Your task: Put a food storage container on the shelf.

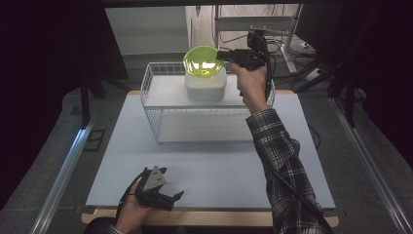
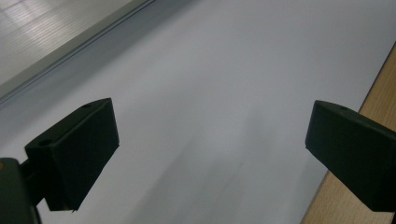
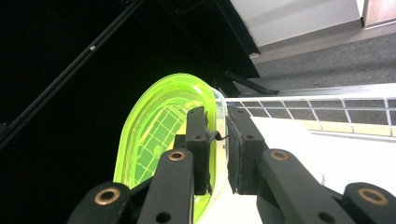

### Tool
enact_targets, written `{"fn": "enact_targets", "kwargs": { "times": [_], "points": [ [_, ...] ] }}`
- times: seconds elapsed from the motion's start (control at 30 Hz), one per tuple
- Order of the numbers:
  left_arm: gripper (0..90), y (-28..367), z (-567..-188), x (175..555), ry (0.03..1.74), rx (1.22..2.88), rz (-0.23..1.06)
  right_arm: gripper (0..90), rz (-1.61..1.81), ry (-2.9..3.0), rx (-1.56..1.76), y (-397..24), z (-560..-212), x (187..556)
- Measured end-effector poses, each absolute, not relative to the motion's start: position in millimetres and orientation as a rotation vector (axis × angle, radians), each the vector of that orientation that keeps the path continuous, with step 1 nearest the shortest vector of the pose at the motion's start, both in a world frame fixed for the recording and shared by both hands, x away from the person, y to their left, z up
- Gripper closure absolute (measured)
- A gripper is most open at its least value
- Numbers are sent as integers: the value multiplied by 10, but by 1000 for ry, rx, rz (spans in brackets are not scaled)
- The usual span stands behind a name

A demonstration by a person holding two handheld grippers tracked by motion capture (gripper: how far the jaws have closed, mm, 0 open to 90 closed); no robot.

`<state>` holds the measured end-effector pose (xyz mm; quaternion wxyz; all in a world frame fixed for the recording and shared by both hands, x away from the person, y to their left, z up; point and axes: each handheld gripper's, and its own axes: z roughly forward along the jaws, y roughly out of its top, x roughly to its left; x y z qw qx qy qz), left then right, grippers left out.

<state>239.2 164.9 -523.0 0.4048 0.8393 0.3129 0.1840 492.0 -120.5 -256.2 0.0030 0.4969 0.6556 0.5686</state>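
One gripper (image 3: 217,154) clamps the green bowl (image 3: 159,135).

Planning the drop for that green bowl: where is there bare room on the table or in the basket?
Free: white table top between wire basket and left gripper; basket floor left of white container. Crowded: basket's far right, where right gripper holds green bowl over the container.
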Motion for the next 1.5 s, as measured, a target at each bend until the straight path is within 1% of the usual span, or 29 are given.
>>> {"fn": "enact_targets", "kwargs": {
  "times": [0.27,0.4,0.53,0.6,0.77,0.87,1.0,1.03,1.27,1.5],
  "points": [
    [24,1647,-5232,2393,788,2122,461,769,1669,2036,1532,-1174,-2550,4922],
    [24,1643,-5236,2393,787,2127,461,713,1640,2028,1531,-1157,-2552,4921],
    [24,1642,-5235,2391,786,2127,462,706,1628,2023,1530,-1158,-2561,4923],
    [24,1641,-5236,2391,786,2128,462,681,1623,2020,1531,-1159,-2561,4922],
    [24,1637,-5239,2391,785,2131,461,549,1639,2006,1506,-1177,-2545,4916],
    [24,1638,-5238,2391,786,2129,461,420,1659,2015,1475,-1192,-2537,4911],
    [24,1644,-5233,2391,789,2125,463,284,1673,2050,1430,-1234,-2553,4898],
    [24,1646,-5231,2391,790,2123,461,263,1670,2062,1421,-1246,-2560,4889],
    [23,1653,-5223,2392,803,2108,456,185,1660,2121,1324,-1359,-2633,4787],
    [20,1658,-5219,2392,796,2086,438,141,1633,2158,1241,-1463,-2700,4632]
  ]
}}
